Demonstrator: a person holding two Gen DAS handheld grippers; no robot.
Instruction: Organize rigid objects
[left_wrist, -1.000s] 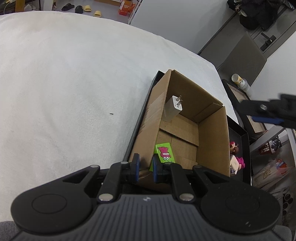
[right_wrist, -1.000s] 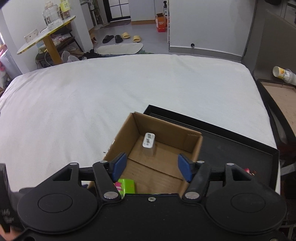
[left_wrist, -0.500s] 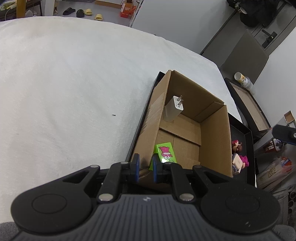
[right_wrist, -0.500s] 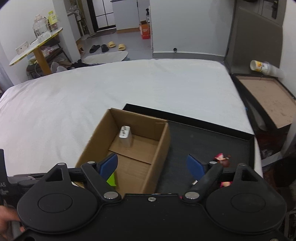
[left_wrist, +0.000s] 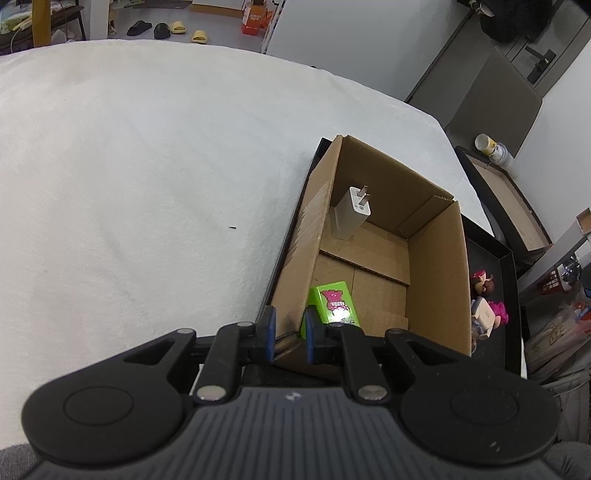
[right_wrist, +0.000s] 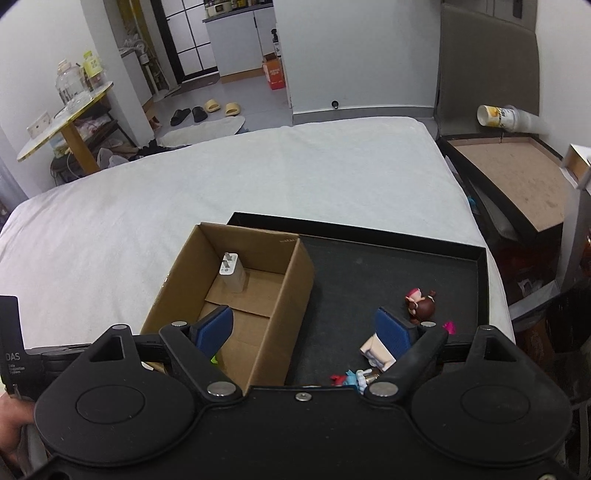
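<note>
White bed (right_wrist: 258, 177) carries black tray (right_wrist: 480, 266). Brown cardboard box (left_wrist: 436, 280) sits in tray, holding white 2-prong charger (left_wrist: 351, 212) and green packet (left_wrist: 334, 302). Left gripper (left_wrist: 290, 334) clamped on box wall. Right gripper (right_wrist: 304, 328) jaws opening, nothing between, above small figurines (right_wrist: 421, 304) on tray.

Left hand-held gripper (left_wrist: 290, 334) pinches cardboard box (left_wrist: 436, 273) wall (near corner).

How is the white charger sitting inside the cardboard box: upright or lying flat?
Upright. The white charger stands on end at the far end of the cardboard box, prongs pointing up, beside a wall; whether it touches it is unclear.
</note>
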